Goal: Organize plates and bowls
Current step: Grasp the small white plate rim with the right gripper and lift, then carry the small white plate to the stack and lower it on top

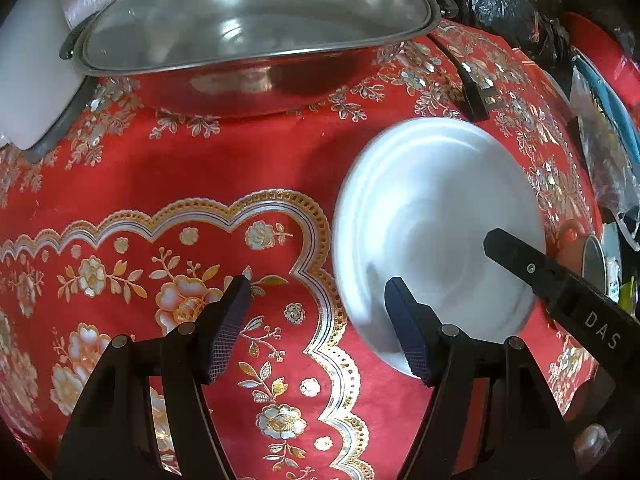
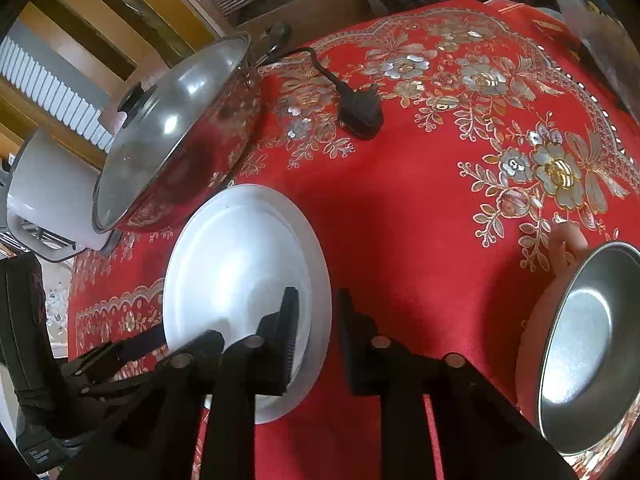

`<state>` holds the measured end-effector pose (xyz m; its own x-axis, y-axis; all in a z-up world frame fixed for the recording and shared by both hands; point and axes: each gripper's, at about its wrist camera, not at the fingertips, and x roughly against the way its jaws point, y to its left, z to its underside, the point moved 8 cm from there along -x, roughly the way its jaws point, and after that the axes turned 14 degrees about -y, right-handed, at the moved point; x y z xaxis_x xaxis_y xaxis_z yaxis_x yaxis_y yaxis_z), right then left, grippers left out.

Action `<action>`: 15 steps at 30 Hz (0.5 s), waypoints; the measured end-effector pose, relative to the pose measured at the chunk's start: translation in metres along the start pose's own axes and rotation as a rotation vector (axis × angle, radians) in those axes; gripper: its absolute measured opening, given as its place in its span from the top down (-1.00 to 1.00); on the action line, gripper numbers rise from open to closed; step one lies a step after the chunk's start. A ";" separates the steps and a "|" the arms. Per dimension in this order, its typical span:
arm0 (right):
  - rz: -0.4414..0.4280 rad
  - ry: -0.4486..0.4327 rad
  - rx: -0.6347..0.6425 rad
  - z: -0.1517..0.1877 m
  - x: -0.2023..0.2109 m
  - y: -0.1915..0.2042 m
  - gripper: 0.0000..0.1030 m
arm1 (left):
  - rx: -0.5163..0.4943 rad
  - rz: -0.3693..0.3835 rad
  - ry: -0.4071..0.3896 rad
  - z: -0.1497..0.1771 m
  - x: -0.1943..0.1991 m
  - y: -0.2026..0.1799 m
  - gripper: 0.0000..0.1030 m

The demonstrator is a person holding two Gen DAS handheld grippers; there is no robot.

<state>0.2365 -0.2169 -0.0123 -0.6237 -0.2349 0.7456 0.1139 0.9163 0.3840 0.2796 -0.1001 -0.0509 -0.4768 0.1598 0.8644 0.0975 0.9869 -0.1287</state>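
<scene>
A white plate (image 1: 432, 216) lies on the red floral tablecloth (image 1: 200, 184); it also shows in the right wrist view (image 2: 240, 264). My left gripper (image 1: 318, 324) is open and empty, its right finger over the plate's near-left rim. My right gripper (image 2: 318, 336) is open, its jaws straddling the plate's right rim without closing on it; its finger (image 1: 516, 252) reaches over the plate's right side in the left wrist view. A steel bowl in a pink holder (image 2: 580, 352) sits to the right.
A steel pot with a glass lid (image 1: 248, 40) stands at the back, also seen in the right wrist view (image 2: 172, 136). A black plug and cord (image 2: 360, 112) lie on the cloth. A white appliance (image 2: 52, 196) stands at the left. Black bags (image 1: 500, 4) crowd the far right.
</scene>
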 end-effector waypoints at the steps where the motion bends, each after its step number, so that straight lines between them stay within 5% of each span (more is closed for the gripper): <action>1: -0.004 -0.001 0.000 0.000 0.001 0.000 0.81 | 0.001 0.006 0.008 0.001 0.000 0.000 -0.35; 4: -0.019 0.009 -0.004 0.005 0.003 0.001 0.85 | 0.002 0.032 0.017 0.001 0.000 -0.002 -0.06; 6: -0.044 0.025 -0.011 0.011 0.005 0.005 0.86 | -0.006 0.068 0.015 0.002 0.004 -0.009 0.54; 15: -0.080 0.059 -0.043 0.036 0.023 0.010 0.88 | -0.011 0.100 0.053 0.024 0.024 -0.003 0.59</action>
<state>0.1957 -0.2015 -0.0108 -0.5853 -0.3268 0.7420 0.0993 0.8794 0.4657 0.2470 -0.0987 -0.0418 -0.4174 0.2557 0.8720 0.1518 0.9657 -0.2105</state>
